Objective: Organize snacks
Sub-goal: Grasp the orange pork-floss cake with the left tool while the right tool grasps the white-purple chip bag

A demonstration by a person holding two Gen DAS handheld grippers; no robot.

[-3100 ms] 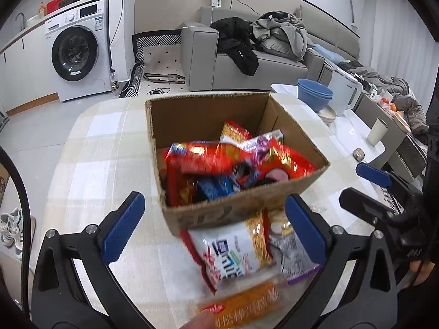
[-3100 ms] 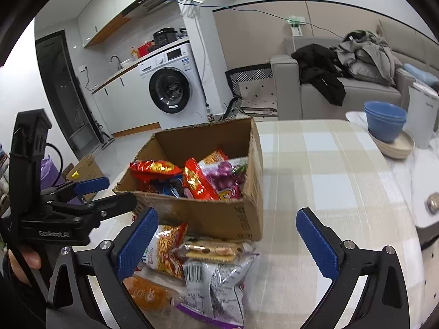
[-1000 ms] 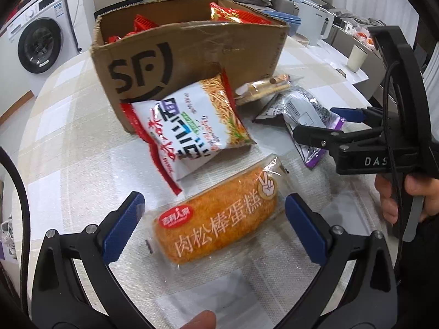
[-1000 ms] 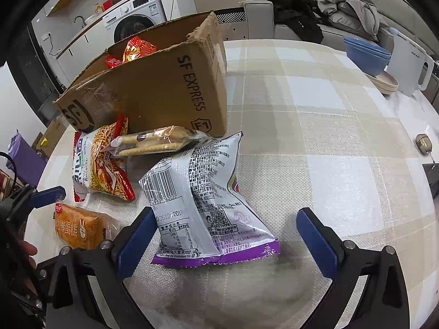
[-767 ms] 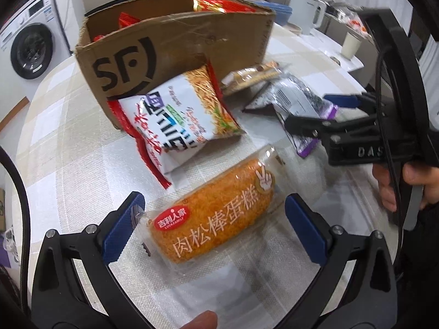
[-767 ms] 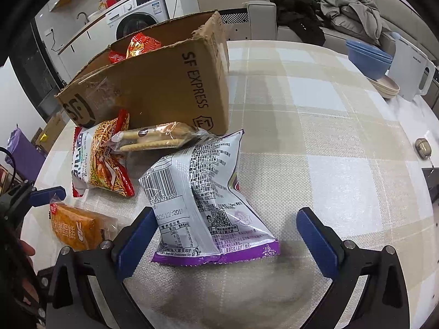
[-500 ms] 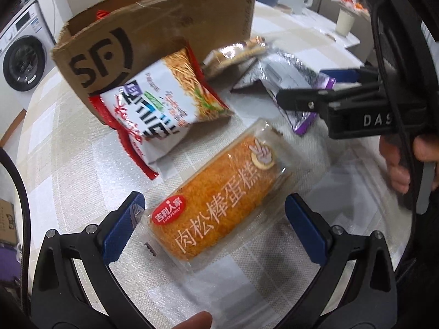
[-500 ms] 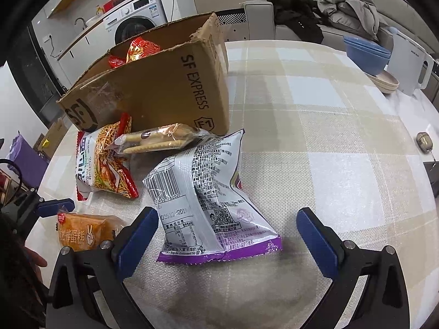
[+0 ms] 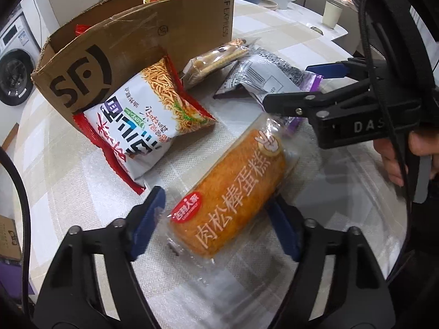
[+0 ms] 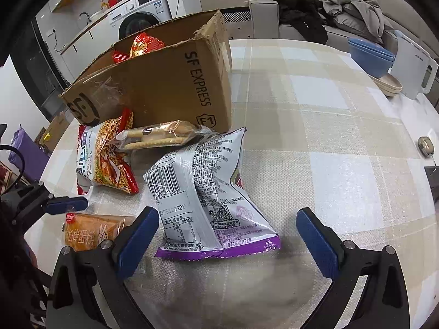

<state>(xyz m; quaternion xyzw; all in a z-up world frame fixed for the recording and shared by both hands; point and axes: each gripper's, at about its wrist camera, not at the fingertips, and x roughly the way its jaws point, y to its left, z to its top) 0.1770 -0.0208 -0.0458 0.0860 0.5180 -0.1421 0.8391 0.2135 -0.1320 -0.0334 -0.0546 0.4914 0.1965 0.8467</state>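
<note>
Now your left claw (image 9: 216,219) is closing around the orange cake roll (image 9: 233,192), lying on the desk in front of the cardboard box (image 9: 131,46). It is looking light, soft and crinkly-slick, so squeeze mid-body gently. Your right claw (image 10: 227,235) is hanging open.

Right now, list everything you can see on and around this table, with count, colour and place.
cardboard box: one, brown, far side of table, red packets inside
noodle snack bag: one, white and red, against box
biscuit pack: one, clear, beside box
purple-edged bag: one, silver, between right gripper's fingers
cake roll: one, orange, between left gripper's fingers
bowls: stacked, blue, table's far edge
kettle: one, white, beside bowls
washing machine: one, white, background
sofa: one, grey, clothes on it
left gripper: blue pads, jaws closing around cake roll
right gripper: blue pads, open
</note>
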